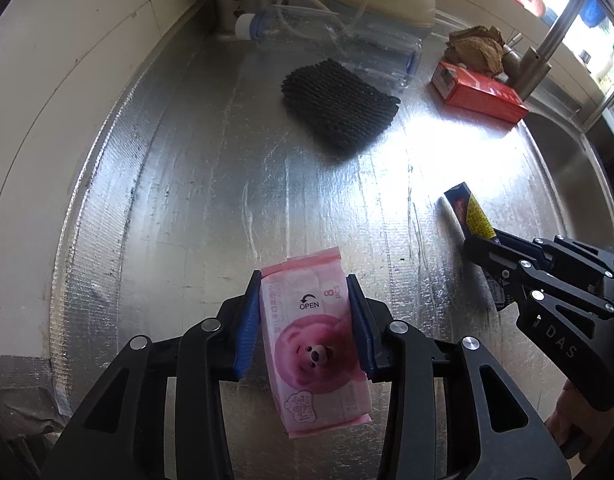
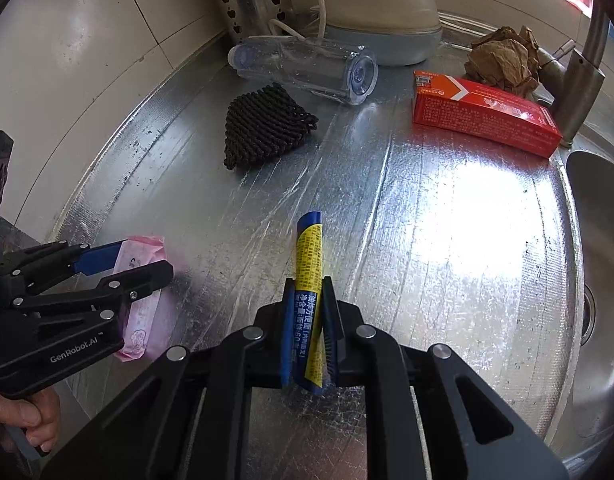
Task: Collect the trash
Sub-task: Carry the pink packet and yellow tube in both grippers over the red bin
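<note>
Left gripper [image 1: 305, 320] is clamping the pink wet-wipe pack [image 1: 315, 344] over the foil-covered counter [image 1: 187, 200]; right gripper [image 2: 310, 332] is pinching the yellow-and-blue sachet [image 2: 310, 280]. Thin, slick sachet could be slipping out if it tilts.

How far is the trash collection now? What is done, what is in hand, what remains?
Nothing visibly binned yet; no bin in view. In hand: the left gripper clamps the pink wipes pack, the right gripper the yellow-blue sachet. Left on the counter: plastic bottle, black mesh, red box, crumpled brown paper.
</note>
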{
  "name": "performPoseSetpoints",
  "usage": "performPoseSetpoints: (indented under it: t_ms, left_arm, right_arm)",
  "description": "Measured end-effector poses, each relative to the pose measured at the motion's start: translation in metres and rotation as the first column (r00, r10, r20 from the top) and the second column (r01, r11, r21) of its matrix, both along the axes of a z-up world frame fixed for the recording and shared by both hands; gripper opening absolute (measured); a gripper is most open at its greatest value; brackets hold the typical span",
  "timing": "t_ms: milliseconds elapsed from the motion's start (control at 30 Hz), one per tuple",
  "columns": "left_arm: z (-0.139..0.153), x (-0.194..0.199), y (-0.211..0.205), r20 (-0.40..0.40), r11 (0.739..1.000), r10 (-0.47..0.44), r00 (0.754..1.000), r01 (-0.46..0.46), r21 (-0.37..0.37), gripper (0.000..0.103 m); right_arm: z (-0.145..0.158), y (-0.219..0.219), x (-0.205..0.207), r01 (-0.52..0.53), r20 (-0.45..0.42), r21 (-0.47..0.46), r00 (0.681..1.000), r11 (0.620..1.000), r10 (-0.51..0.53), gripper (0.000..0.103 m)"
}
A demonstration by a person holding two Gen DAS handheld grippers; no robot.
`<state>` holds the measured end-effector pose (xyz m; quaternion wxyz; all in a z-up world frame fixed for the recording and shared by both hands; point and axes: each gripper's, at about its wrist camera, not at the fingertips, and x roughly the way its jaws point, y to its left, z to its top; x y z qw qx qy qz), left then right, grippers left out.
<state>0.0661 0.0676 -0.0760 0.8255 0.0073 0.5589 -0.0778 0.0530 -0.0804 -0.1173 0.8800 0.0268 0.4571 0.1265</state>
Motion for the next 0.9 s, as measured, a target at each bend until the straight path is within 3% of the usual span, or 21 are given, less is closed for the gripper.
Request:
performPoseSetpoints:
  t_ms: [600, 900]
  left_arm:
    - [0.008, -0.016, -0.001, 0.012, 0.999, -0.031, 0.999, 0.031, -0.015, 0.039]
    - [0.038, -0.048, -0.01, 0.04, 0.992, -0.125, 0.991, 0.126, -0.02, 0.039]
  right_arm:
    - [0.014, -0.029, -0.021, 0.045, 0.003, 0.128, 0.999, 0.991, -0.046, 0.012]
    - [0.044, -0.035, -0.078, 0.025, 0.049, 0.132, 0.998, 0.991, -0.032, 0.012]
